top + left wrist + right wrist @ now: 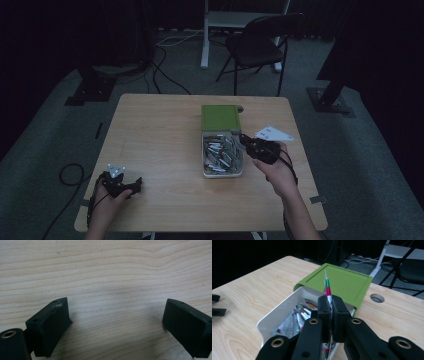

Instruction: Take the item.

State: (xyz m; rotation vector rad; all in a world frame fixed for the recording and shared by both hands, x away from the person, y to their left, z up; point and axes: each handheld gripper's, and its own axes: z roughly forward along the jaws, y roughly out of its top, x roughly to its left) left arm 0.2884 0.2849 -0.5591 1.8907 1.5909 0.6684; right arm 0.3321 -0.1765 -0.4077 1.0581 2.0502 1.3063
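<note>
The packet (327,288) I hold is a thin sachet seen edge-on in the right gripper view: white at the tip, then a green band, then red, then white again where it meets the pads. Its top edge tapers to a fine point, standing roughly upright toward 12 o'clock. A further strip of it, with red and green print, shows below the pads at 6 o'clock.

My right gripper (329,307) is clenched on this packet: the two jaws stand pressed together with only the packet's thickness between them, and the packet sits centred in the pinch, sticking out both above and below.

In the high view my right gripper (246,140) hangs at the 3 o'clock rim of the white tray (205,172), which lies right of the worktop (155,125) centre. The tray carries many similar packets (220,152) lying loose in a heap. Whether the held packet clears the heap I cannot tell. The green lid (220,118) lies flat at the tray's 12 o'clock end, overlapping it.

My left gripper (136,184) rests at about 7 o'clock on the worktop, well apart from the tray. In the left gripper view its jaws stand wide and released, with bare wood grain (117,312) between them.
</note>
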